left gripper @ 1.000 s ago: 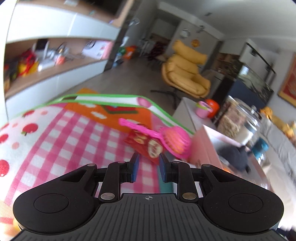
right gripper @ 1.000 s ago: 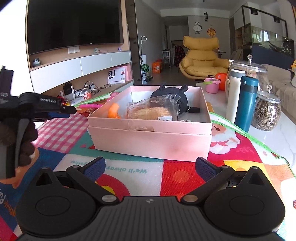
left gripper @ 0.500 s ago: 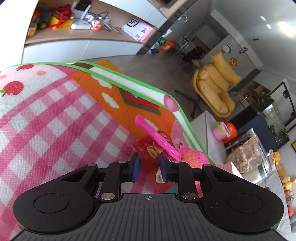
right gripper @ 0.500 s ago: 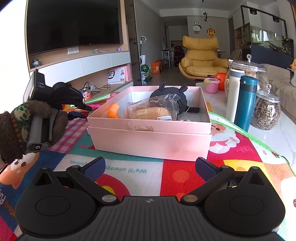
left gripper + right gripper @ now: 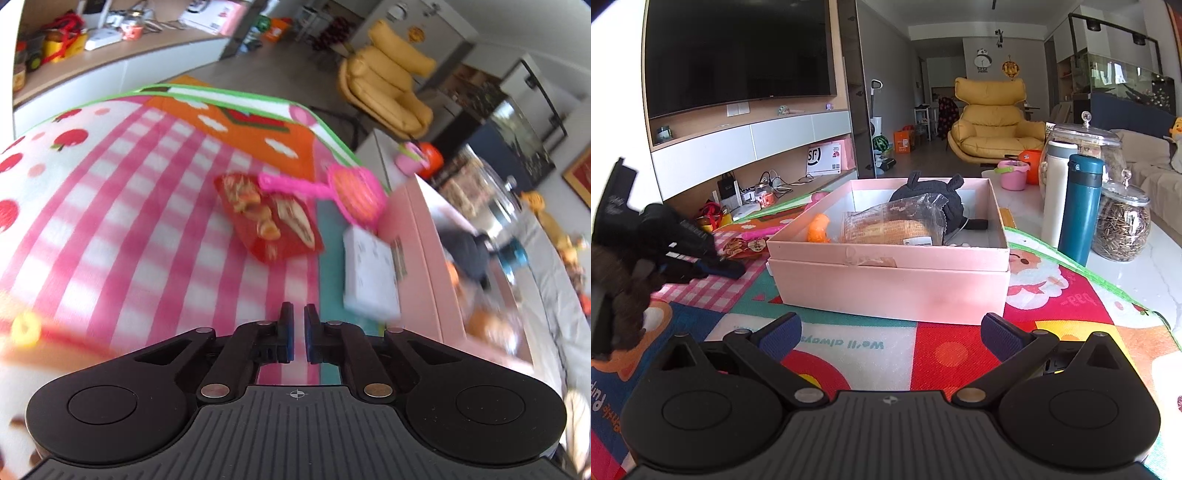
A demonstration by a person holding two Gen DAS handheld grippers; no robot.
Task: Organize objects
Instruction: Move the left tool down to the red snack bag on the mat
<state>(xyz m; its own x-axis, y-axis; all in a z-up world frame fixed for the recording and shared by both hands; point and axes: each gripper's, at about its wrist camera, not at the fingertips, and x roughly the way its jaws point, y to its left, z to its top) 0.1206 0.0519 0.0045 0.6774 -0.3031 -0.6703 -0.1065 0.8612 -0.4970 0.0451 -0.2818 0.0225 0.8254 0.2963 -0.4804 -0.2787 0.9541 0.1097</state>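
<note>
Two claws work a bench covered by a bright patterned mat (image 5: 1071, 291). My left claw (image 5: 299, 334) hovers over the pink-checked part of the mat with its fingers drawn nearly together, a thin gap between the pads and nothing held. Just ahead of it, a red snack packet (image 5: 271, 218) lies flat on the checks, apart from the fingertips. A pink toy strainer (image 5: 351, 192) rests with its handle across the packet's far edge. A white packet (image 5: 369, 275) lies right of the snack packet, close against the side wall of the pink box (image 5: 890, 291). That view is motion-blurred, so I cannot read any print.

My right claw (image 5: 890, 334) hangs low over the mat in front of the box, fingers spread wide and empty. Inside the box I see an orange toy (image 5: 818, 229), a clear bag of bread (image 5: 894, 227) and a black knit item (image 5: 938, 203) behind it. To the box's right stand a white flask (image 5: 1056, 192), a teal flask (image 5: 1082, 206) and a glass jar of seeds (image 5: 1123, 229). From this side the left claw appears at the frame's left edge, pointing at the snack packet.
</note>
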